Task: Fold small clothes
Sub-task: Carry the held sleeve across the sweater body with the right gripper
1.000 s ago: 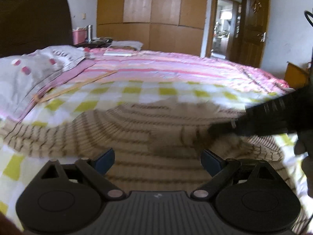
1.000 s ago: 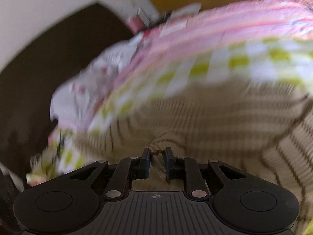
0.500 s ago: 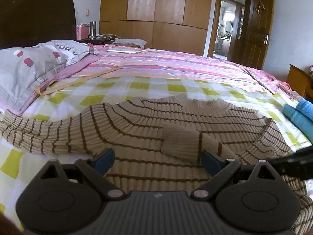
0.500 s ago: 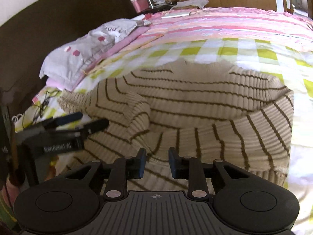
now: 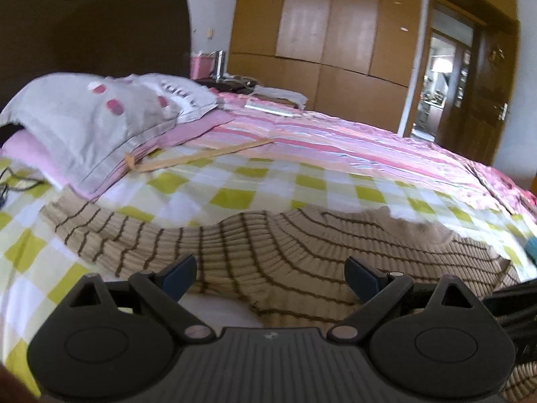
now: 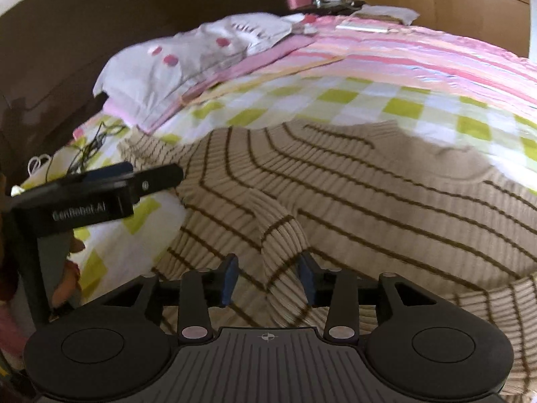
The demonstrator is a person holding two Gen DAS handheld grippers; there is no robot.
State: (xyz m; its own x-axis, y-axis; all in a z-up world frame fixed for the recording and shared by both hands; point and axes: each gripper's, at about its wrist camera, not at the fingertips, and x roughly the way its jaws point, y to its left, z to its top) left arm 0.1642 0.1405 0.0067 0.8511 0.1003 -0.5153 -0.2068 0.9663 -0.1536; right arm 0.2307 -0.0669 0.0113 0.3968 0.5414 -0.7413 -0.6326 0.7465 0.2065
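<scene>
A beige sweater with thin brown stripes (image 5: pixel 302 245) lies spread on the checked bedsheet; it also shows in the right wrist view (image 6: pixel 369 194). One sleeve (image 6: pixel 282 235) is folded over its body. My left gripper (image 5: pixel 270 275) is open wide and empty, low over the sweater's near edge. My right gripper (image 6: pixel 268 278) is open, its jaws on either side of the folded sleeve's cuff without gripping it. The left gripper also shows in the right wrist view (image 6: pixel 147 178), at the sweater's left side.
A grey pillow with pink spots (image 5: pixel 100 117) lies at the bed's head on the left. The pink striped quilt (image 5: pixel 352 141) covers the far half of the bed. Cables (image 6: pixel 90 144) lie at the left bed edge. A wardrobe (image 5: pixel 335 40) and a doorway stand behind.
My right gripper has opened and let go of the sleeve, which now lies folded over the sweater's body. My left gripper has moved left toward the sweater's other side.
</scene>
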